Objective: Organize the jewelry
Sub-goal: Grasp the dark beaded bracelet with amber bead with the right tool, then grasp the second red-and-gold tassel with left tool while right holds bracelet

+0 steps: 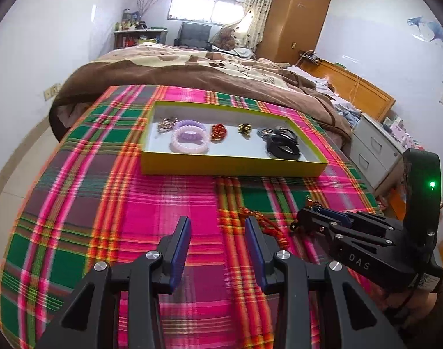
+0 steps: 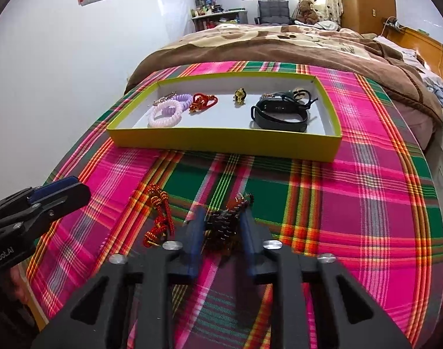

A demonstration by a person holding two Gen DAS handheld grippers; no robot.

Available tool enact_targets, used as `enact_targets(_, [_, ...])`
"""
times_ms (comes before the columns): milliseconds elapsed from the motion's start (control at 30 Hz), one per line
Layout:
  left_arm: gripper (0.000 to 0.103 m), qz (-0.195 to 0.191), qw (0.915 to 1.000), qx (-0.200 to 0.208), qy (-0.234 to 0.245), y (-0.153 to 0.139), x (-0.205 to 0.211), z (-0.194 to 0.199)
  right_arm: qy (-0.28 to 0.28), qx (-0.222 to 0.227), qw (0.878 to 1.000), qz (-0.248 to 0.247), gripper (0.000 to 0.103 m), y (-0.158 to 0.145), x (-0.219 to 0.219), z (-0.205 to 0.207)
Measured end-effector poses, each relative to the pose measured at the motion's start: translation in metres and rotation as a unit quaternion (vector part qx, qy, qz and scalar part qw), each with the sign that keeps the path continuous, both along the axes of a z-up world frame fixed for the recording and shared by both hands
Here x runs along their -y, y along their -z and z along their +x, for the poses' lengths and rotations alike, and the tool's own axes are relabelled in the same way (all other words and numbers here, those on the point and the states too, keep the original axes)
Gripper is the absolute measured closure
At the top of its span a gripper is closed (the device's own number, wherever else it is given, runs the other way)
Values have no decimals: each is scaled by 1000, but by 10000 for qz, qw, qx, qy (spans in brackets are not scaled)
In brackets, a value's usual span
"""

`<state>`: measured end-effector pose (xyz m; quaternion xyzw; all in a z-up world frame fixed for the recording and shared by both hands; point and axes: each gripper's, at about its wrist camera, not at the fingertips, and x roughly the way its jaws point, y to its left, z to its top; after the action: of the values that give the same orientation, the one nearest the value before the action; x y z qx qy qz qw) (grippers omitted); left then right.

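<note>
A yellow-green tray [image 1: 233,168] [image 2: 224,139] sits on the plaid cloth, holding lilac coil bands [image 2: 166,112], a red knot bracelet [image 2: 202,101], a gold piece [image 2: 239,96] and a black watch band [image 2: 279,115]. My left gripper [image 1: 218,224] is open and empty over the cloth. A red cord bracelet [image 2: 159,218] [image 1: 268,226] lies beside it. My right gripper [image 2: 221,218] has its jaws around a dark brown beaded bracelet [image 2: 226,221] on the cloth; it also shows in the left wrist view [image 1: 301,218]. I cannot tell whether the pads touch the beads.
The table's plaid cloth [image 2: 352,203] ends near a bed with a brown blanket [image 1: 192,69] behind the tray. A grey drawer cabinet [image 1: 375,151] stands at the right.
</note>
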<state>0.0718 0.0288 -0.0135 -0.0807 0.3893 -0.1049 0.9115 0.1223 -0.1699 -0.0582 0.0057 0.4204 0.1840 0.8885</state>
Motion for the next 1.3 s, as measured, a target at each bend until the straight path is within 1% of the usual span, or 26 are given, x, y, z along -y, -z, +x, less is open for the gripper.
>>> enact_targets(167, [65, 21, 9997, -71, 243, 4, 21, 3, 22, 23, 10000, 43, 84, -2, 10, -4])
enact_targets(300, [65, 56, 9992, -147, 364, 8, 36, 8, 140, 76, 9998, 92, 84, -5, 21, -7])
enact_targets(333, [64, 14, 9990, -181, 405, 9, 39, 10, 171, 80, 9998, 101, 84, -6, 25, -8])
enact_targets(367, [56, -16, 9990, -216, 396, 11, 41, 12, 206, 89, 9997, 107, 84, -6, 29, -9])
enact_targets(400, [52, -8, 9991, -255, 324, 13, 42, 15, 230, 92, 9996, 115, 84, -6, 31, -10])
enact_targets(433, [51, -7, 9992, -270, 296, 14, 44, 17, 257, 89, 9995, 139, 84, -7, 34, -11])
enact_targets(533, [51, 27, 9991, -336, 262, 18, 51, 23, 299, 102, 9993, 189, 84, -7, 41, -14])
enact_targets(667, [51, 264, 9981, -483, 280, 26, 64, 30, 296, 102, 9992, 247, 84, -7, 45, -15])
enact_targets(867, [51, 710, 9963, -444, 208, 32, 75, 29, 265, 66, 9990, 344, 84, -6, 47, -16])
enact_targets(967, [51, 1054, 9934, -450, 110, 34, 74, 26, 268, 68, 9989, 368, 84, -6, 47, -16])
enact_targets(1033, [51, 1169, 9922, -420, 45, 34, 70, 22, 261, 67, 9989, 391, 84, -6, 49, -16])
enact_targets(1167, [51, 1194, 9918, -438, -132, 34, 56, 17, 279, 62, 9987, 411, 84, -6, 50, -17])
enact_targets(1300, [51, 1042, 9934, -432, -223, 33, 48, 20, 254, 67, 9989, 393, 84, -7, 48, -17])
